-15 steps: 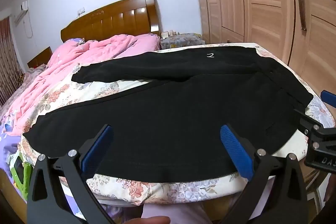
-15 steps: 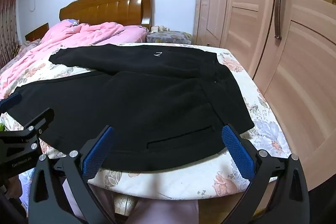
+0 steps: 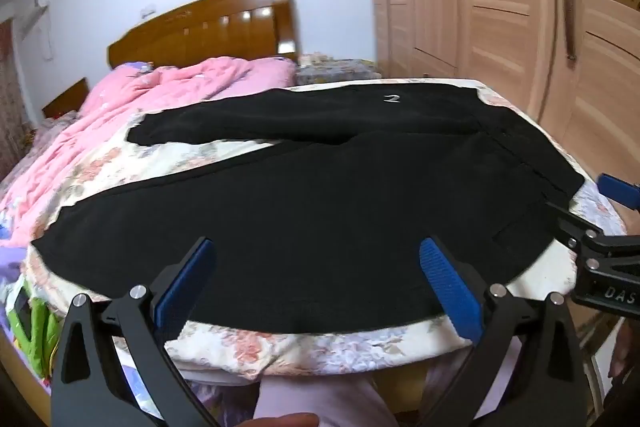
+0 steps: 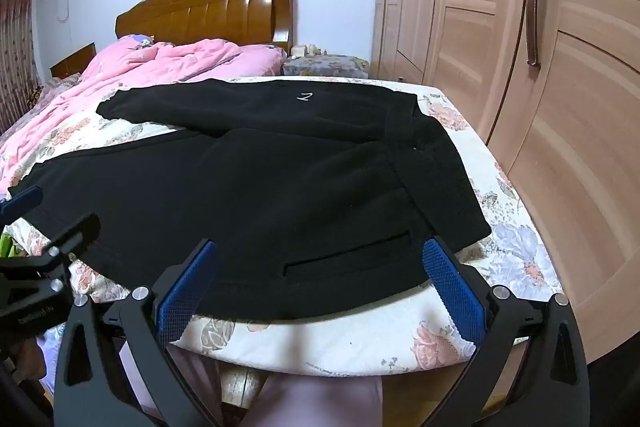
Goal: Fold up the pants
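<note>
Black pants (image 3: pixel 320 211) lie spread flat on the floral bed sheet (image 3: pixel 280 351), waistband to the right, the two legs running left and split apart. They also show in the right wrist view (image 4: pixel 260 195), with a slit pocket (image 4: pixel 348 253) near the front edge. My left gripper (image 3: pixel 316 283) is open, hovering at the near edge of the front leg. My right gripper (image 4: pixel 318 281) is open, hovering at the near edge by the pocket and waistband. Each gripper shows in the other's view: the right one (image 3: pixel 592 227) and the left one (image 4: pixel 44 223).
A pink quilt (image 3: pixel 140 99) is heaped at the far left before a wooden headboard (image 3: pixel 208 27). Tall wooden wardrobe doors (image 4: pixel 520 47) stand close along the right side of the bed. A green object (image 3: pixel 36 331) sits low at the left.
Both grippers have shifted slightly, with the views tilting a little; the pants lie as before and both grippers stay open.
</note>
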